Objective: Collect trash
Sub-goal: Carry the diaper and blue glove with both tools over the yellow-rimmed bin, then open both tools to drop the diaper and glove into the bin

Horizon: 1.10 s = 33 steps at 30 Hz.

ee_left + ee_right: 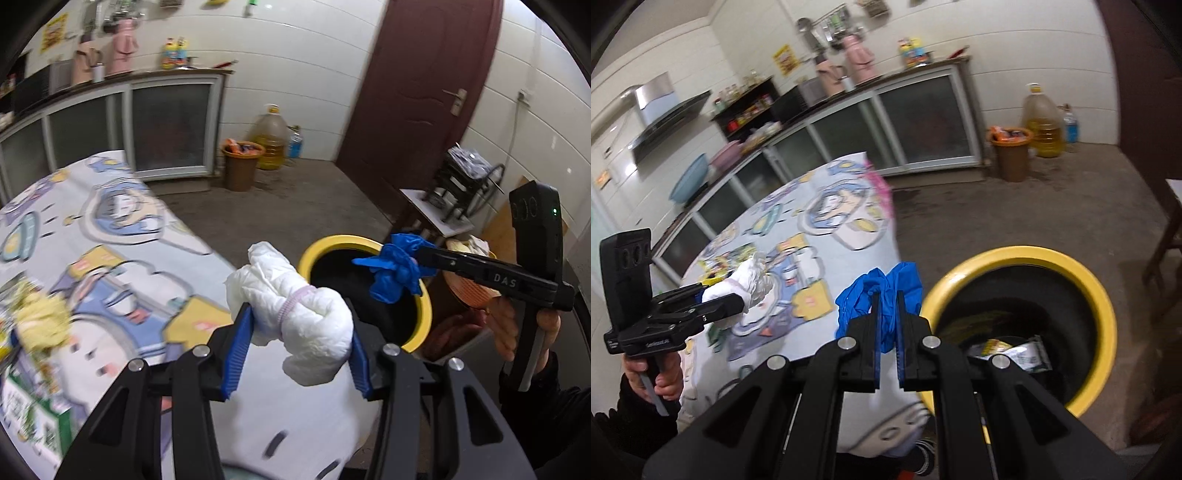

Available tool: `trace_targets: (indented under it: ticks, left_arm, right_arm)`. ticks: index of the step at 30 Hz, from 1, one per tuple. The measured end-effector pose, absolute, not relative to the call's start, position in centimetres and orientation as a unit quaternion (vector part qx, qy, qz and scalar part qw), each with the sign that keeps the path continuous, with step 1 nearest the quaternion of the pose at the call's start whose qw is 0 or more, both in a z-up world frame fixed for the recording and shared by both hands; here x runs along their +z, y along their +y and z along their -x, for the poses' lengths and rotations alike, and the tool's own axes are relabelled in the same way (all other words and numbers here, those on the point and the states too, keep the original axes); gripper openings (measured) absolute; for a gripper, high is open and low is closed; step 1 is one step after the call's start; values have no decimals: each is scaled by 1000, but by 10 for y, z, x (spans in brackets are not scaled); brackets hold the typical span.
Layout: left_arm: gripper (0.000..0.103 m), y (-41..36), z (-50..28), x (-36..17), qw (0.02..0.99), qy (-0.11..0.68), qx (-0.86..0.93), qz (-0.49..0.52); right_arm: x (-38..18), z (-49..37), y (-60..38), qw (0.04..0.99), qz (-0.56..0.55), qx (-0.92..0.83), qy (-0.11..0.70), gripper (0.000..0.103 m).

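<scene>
Cartoon-print tablecloth (110, 236), seemingly littered; left tongs (301, 332) clamp white wad (295, 314), right tongs (886, 317) blue glove (879, 295).

the left gripper (301, 345) clamps a crumpled white bundle (291, 314) between its blue pads. just beyond the jaws stands a yellow-rimmed bin (424, 306). above its rim, the right gripper (413, 264) pinches a blue glove (397, 267).

A: What stands around the dark red door (424, 85)?
B: White tiled walls (295, 62) to both sides and a bare grey floor (295, 206) below. Left of the door, a glass-fronted cabinet (170, 125) lines the wall.
A: And further left of it?
B: A range hood (665, 110) on the wall.
</scene>
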<state>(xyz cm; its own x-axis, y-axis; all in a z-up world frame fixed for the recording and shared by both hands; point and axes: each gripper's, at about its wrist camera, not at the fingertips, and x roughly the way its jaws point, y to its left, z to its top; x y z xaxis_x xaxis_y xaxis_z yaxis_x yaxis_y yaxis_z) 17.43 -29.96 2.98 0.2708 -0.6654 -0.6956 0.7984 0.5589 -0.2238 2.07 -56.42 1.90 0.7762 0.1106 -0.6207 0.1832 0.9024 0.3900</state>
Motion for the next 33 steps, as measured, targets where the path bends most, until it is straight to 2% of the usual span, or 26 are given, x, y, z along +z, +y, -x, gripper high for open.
trace_targets:
  ticks: [20,33]
  left_arm:
    - [44,-422,-164,-13,747,425,-499,-110]
    - [45,-466,-161,-47,726,455,-503,-117]
  right_arm:
    - [-35,1,-635,885,-257,-138,362,7]
    - [-67,5,-663,855,-286,-176,395,8]
